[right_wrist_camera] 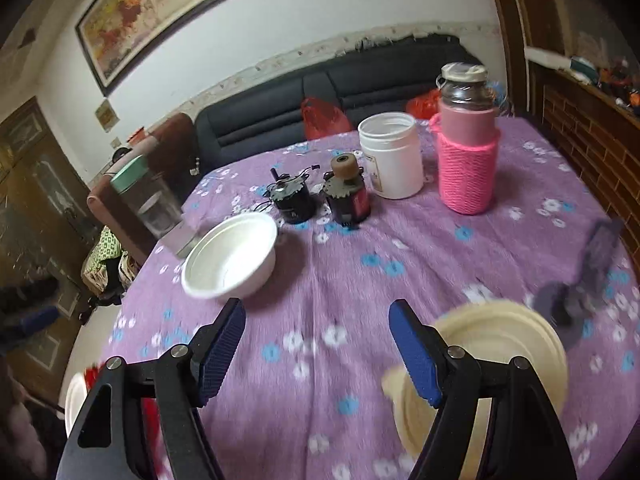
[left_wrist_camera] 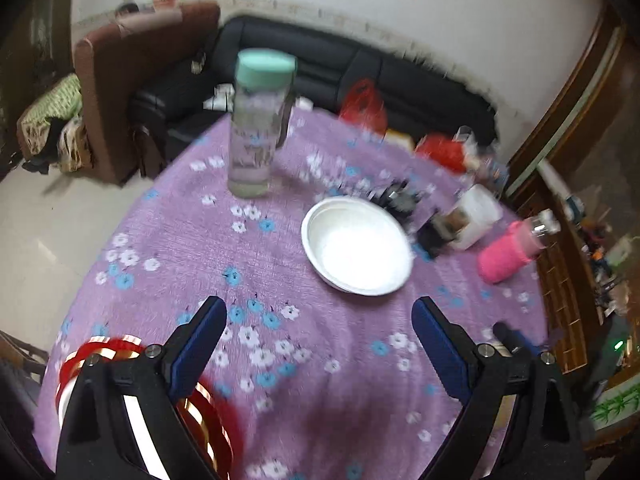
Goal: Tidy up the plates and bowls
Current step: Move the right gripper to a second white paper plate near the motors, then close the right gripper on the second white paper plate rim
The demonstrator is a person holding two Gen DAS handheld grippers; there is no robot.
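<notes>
Living room, dark sofa behind a round table under a purple floral cloth — both views are smearing with motion blur.

Left gripper is hanging over the near half of the table, jaws spread wide, holding nothing. Right gripper is doing the same — wide open, empty.

White bowl is sitting upright near mid-table, ahead of both grippers. Cream plate is lying just beside the right gripper's right finger, partly hidden behind it. Red-and-gold rimmed plate is sitting at the near edge, mostly under the left gripper's body.

Risks, as I'm reading it:
- Two small motors are sitting just beyond the bowl, trailing wires. A finger reaching over the far rim is likely catching them.
- Clear bottle with mint cap is standing tall beyond the bowl to the left; pink knit-sleeved bottle and white jar are standing to the right. A wide swing is tipping one.
- Cloth is soft and loose-looking — a bowl dragged, not lifted, is bunching it.
- Red plate is near the table edge; a nudge is pushing it off.
- Smooth thin rim — a shallow pinch is probably slipping.
</notes>
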